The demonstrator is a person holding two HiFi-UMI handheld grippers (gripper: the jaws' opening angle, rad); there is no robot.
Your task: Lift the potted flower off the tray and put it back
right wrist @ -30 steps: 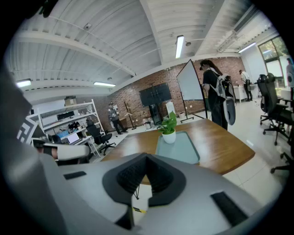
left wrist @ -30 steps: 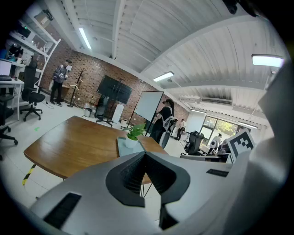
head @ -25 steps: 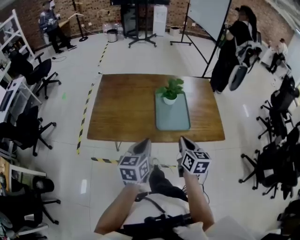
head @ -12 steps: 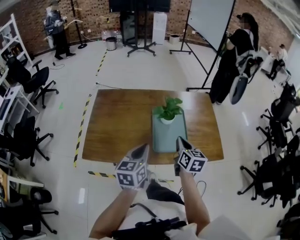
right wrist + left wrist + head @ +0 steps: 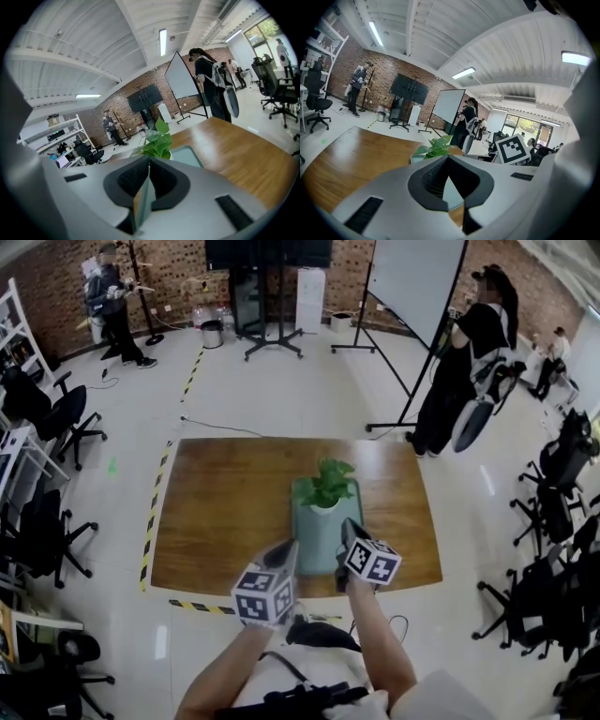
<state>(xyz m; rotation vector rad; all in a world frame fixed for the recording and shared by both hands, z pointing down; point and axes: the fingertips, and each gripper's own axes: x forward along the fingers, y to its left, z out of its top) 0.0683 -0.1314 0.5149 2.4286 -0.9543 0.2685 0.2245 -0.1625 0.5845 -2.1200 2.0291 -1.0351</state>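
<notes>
A leafy green plant in a white pot (image 5: 324, 493) stands at the far end of a grey-green tray (image 5: 314, 542) on the wooden table (image 5: 225, 512). My left gripper (image 5: 286, 550) hovers over the table's near edge, just left of the tray. My right gripper (image 5: 348, 525) is over the tray's near right corner. The left gripper (image 5: 449, 159) shows a narrow gap with nothing in it, the plant (image 5: 436, 147) just ahead. The right gripper (image 5: 149, 162) is opening, empty, with the plant (image 5: 158, 139) and tray (image 5: 188, 155) beyond it.
A person with a backpack (image 5: 467, 362) stands past the table's far right corner beside a whiteboard (image 5: 412, 277). Another person (image 5: 108, 296) is far back left. Office chairs (image 5: 553, 512) line both sides. Yellow-black tape (image 5: 152, 521) marks the floor left of the table.
Both grippers have moved forward from in front of the table to over its near edge at the tray. The table and plant sit closer in the head view.
</notes>
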